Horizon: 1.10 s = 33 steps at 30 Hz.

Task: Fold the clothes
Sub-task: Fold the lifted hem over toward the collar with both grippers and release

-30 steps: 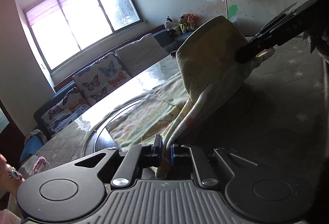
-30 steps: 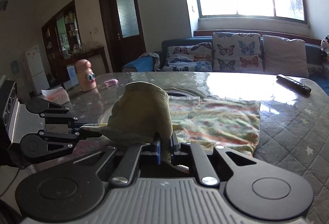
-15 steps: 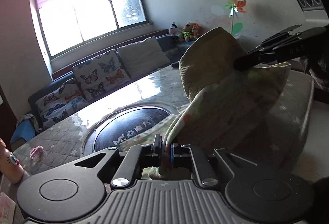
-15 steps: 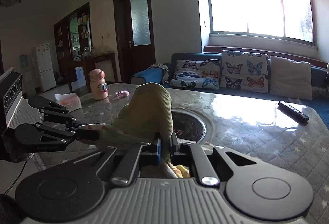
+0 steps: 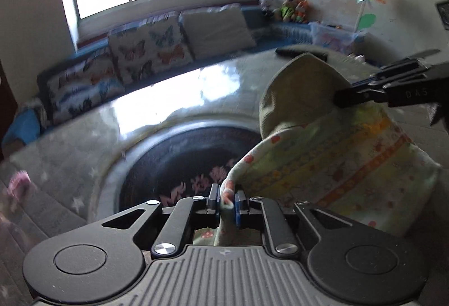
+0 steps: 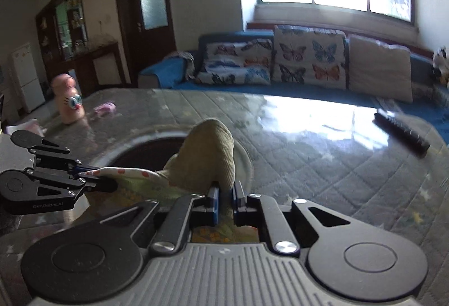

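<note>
A pale green patterned garment (image 5: 336, 154) with an olive ribbed band (image 5: 297, 92) hangs bunched between both grippers, over the table's near part. My left gripper (image 5: 226, 199) has the printed edge between its pads, and its jaws are opening slightly. My right gripper (image 6: 226, 199) pinches the olive band (image 6: 210, 154), and its jaws are also easing open. From the left wrist view the right gripper (image 5: 341, 99) enters from the right, tips on the band. The left gripper (image 6: 112, 184) shows at the left of the right wrist view, holding the dotted edge.
The table (image 6: 308, 165) has a grey quilted cover under glossy glass and a round dark inset (image 5: 174, 160). A black remote (image 6: 401, 135) lies far right. A pink bottle (image 6: 68, 102) and a small pink item (image 6: 105, 108) stand far left. A sofa (image 6: 308, 56) lies behind.
Both grippers swept across the table with the garment. A second ago it was spread over the round inset; now it is bunched between them and the inset is bare.
</note>
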{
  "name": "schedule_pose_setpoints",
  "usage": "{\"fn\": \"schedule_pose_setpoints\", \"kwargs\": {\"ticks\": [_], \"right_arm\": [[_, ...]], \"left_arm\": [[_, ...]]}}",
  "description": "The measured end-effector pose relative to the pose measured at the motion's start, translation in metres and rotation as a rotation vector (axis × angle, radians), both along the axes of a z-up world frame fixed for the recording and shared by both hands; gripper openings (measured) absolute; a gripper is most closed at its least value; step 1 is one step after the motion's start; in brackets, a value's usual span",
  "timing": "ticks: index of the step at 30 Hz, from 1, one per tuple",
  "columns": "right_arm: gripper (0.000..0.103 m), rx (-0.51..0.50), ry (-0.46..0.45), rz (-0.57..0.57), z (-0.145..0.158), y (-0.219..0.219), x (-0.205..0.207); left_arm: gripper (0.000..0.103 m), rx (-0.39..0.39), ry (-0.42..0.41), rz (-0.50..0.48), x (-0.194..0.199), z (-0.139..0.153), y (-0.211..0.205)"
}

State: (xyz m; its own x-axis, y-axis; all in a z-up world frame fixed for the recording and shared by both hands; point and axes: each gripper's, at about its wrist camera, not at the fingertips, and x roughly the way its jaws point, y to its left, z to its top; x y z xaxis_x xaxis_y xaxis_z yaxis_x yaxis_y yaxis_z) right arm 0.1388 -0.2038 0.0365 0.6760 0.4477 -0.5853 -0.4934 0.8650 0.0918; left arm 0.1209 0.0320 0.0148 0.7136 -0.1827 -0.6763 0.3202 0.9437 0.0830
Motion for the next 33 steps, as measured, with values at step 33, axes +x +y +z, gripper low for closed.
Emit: {"fn": "schedule_pose_setpoints", "kwargs": {"ticks": [33], "right_arm": [[0.015, 0.083, 0.083, -0.093, -0.042, -0.006, 0.007]], "left_arm": [[0.034, -0.009, -0.054, 0.101, 0.011, 0.018, -0.011]]}}
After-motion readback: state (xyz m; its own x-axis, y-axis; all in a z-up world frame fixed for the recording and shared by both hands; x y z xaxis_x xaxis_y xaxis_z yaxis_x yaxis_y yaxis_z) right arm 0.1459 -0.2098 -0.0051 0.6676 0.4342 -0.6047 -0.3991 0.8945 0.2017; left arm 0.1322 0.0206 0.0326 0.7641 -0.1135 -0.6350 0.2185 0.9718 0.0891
